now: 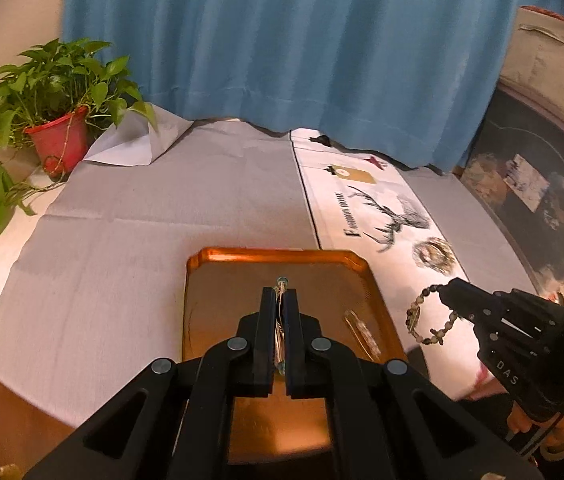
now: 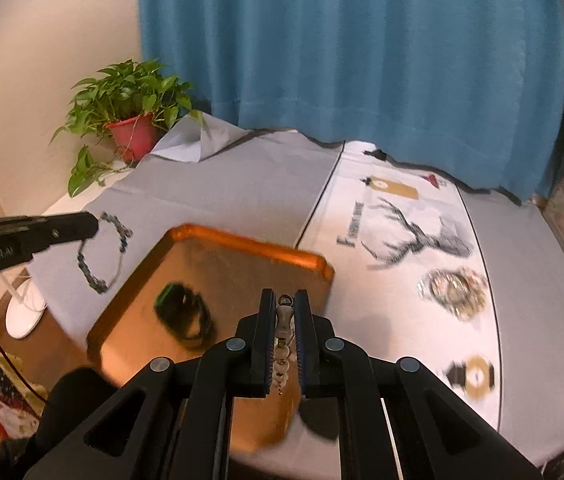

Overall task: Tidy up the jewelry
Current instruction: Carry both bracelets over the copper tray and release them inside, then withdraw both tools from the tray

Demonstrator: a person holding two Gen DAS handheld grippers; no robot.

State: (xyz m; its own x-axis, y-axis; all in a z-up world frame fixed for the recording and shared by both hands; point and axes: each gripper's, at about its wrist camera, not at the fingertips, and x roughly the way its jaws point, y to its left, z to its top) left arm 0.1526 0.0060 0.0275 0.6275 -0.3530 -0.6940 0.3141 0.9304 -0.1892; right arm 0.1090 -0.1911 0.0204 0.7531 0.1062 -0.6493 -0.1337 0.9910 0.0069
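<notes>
My left gripper [image 1: 280,292] is clamped on a dark beaded bracelet [image 2: 103,254]: in the left wrist view I only see a thin strand pinched between the closed fingers, while the right wrist view shows the loop hanging from the tips at mid-left of the frame, over the grey tablecloth [image 1: 141,220] just left of the orange tray [image 1: 217,280]. My right gripper [image 2: 285,300] is clamped on a pale beaded bracelet [image 1: 428,316]; in the left wrist view it dangles from the tips at lower right, over the white printed runner [image 1: 362,200] just right of the tray. A slim clear piece [image 1: 362,334] lies on the tray's right side, and a dark blurred item [image 2: 183,316] shows on it in the right wrist view. The potted plant [image 1: 57,92] is at upper left, with a blue curtain [image 1: 282,40] across the top.
</notes>
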